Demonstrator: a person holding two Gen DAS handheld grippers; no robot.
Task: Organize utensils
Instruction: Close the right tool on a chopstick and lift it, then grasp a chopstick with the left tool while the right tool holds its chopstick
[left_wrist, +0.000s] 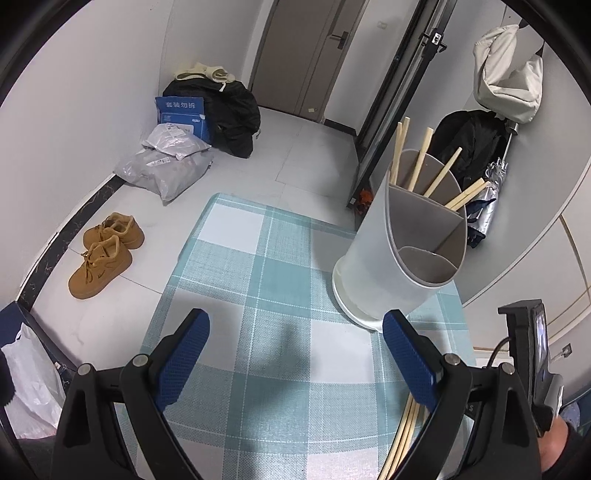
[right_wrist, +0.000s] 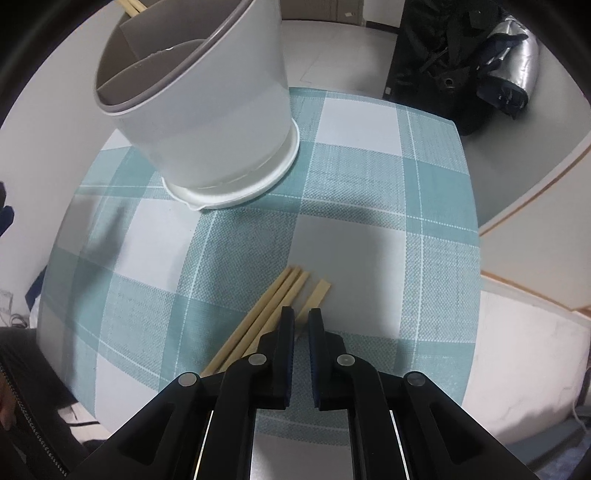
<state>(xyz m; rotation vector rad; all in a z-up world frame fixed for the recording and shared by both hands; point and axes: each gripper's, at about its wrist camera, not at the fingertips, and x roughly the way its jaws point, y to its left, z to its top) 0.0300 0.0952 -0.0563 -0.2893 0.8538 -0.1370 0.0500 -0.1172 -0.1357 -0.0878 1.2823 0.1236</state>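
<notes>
A white-grey divided utensil holder (left_wrist: 399, 258) (right_wrist: 207, 110) stands on the teal checked tablecloth (left_wrist: 280, 266) (right_wrist: 369, 192). Several wooden chopsticks (left_wrist: 424, 166) lean in its rear compartment; the front compartments look empty. More loose chopsticks (right_wrist: 273, 306) (left_wrist: 404, 435) lie on the cloth near the table's front. My right gripper (right_wrist: 301, 314) points steeply down over them, its jaws almost together on a single chopstick (right_wrist: 317, 292) that lies apart from the other three. My left gripper (left_wrist: 295, 321) hovers wide open above the cloth, holding nothing, its right finger over the loose chopsticks.
The table is small, with floor beyond its far and left edges. Brown shoes (left_wrist: 103, 254), parcels (left_wrist: 166, 166) and a black bag (left_wrist: 229, 118) lie on the floor. A wall (left_wrist: 535, 236) and a dark bag with an umbrella (right_wrist: 480, 62) are close on the right.
</notes>
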